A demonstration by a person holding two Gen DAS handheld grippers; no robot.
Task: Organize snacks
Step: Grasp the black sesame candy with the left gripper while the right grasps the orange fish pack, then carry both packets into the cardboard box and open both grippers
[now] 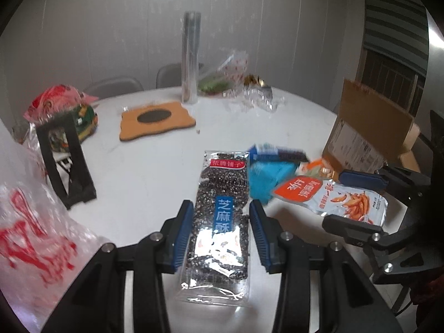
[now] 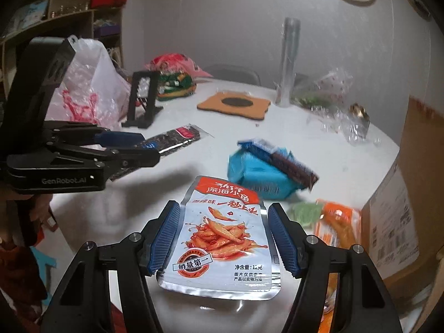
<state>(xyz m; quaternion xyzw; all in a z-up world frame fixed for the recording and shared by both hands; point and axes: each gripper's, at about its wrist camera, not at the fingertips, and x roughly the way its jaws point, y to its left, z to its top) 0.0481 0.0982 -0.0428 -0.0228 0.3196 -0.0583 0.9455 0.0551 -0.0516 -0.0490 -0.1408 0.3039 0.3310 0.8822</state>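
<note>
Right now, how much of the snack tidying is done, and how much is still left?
Nothing looks put away yet. In hand: the left gripper is clamped on the black sesame snack pack, and the right gripper is clamped on the silver fish snack packet. Left to do: the blue packet and the orange packet lie loose on the white table beside the open cardboard box.

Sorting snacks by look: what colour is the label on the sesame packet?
Blue with white characters, on the sesame packet; clearest in the left wrist view.
</note>
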